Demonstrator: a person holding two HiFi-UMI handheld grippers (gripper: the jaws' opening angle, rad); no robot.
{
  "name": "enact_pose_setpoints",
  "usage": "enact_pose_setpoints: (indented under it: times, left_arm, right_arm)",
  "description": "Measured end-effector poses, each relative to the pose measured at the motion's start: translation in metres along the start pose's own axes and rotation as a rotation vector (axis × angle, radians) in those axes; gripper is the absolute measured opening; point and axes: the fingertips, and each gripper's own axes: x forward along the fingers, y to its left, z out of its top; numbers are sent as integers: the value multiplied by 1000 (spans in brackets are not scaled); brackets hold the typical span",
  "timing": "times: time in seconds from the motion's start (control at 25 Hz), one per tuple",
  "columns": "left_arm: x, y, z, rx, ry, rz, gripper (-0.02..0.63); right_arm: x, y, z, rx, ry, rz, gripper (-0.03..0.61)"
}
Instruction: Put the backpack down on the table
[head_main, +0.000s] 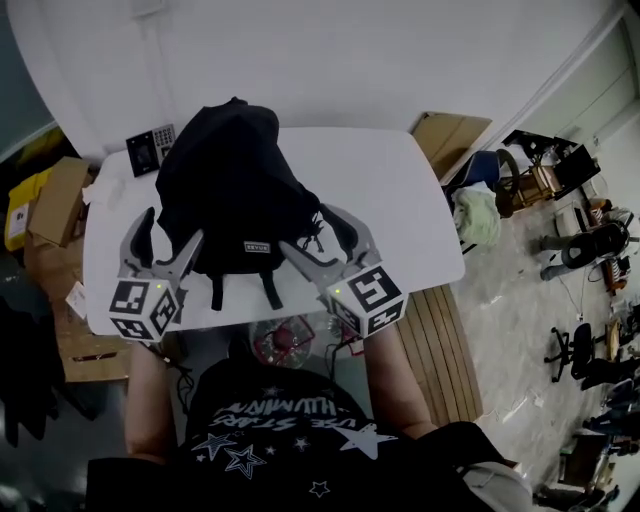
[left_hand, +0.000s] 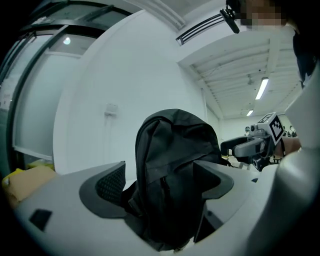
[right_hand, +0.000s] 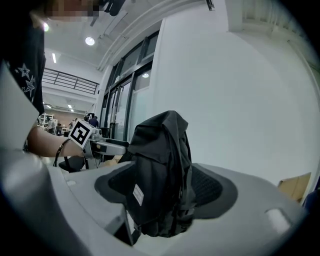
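Observation:
A black backpack (head_main: 230, 190) stands upright on the white table (head_main: 400, 200), its straps (head_main: 268, 288) trailing toward the near edge. My left gripper (head_main: 170, 232) is open at the bag's lower left side. My right gripper (head_main: 308, 228) is open at its lower right side. In the left gripper view the backpack (left_hand: 172, 165) fills the gap of the left gripper (left_hand: 160, 182), and the pads stand off from the fabric. The right gripper view shows the backpack (right_hand: 160, 170) the same way inside the right gripper (right_hand: 167, 185), with a white label facing me.
A dark keypad device (head_main: 150, 150) lies at the table's far left corner. Cardboard boxes (head_main: 55, 200) stand on the floor to the left, another cardboard box (head_main: 450, 140) at the far right corner. A wooden slatted bench (head_main: 440, 350) and office clutter (head_main: 560, 200) fill the right side.

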Motion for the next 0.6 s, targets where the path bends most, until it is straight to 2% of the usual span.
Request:
enact_pose_setpoints:
  times: [0.24,0.44,0.52,0.6]
  left_arm:
    - [-35,-33,-7,-45,-9,23,402]
    - [-54,-80,-17,-37,19,14,398]
    - [-62,-95,-22,-39,29,13,332]
    - [-71,-108,-27,-46,39,22,304]
  right_arm:
    - [-27,16,-3,-14,-10,60,342]
    - [-60,22,-11,-8,-15,98,339]
    - [-71,27,-15,-9,-13,118,337]
    - [-82,35,-18,-18,-12,142,336]
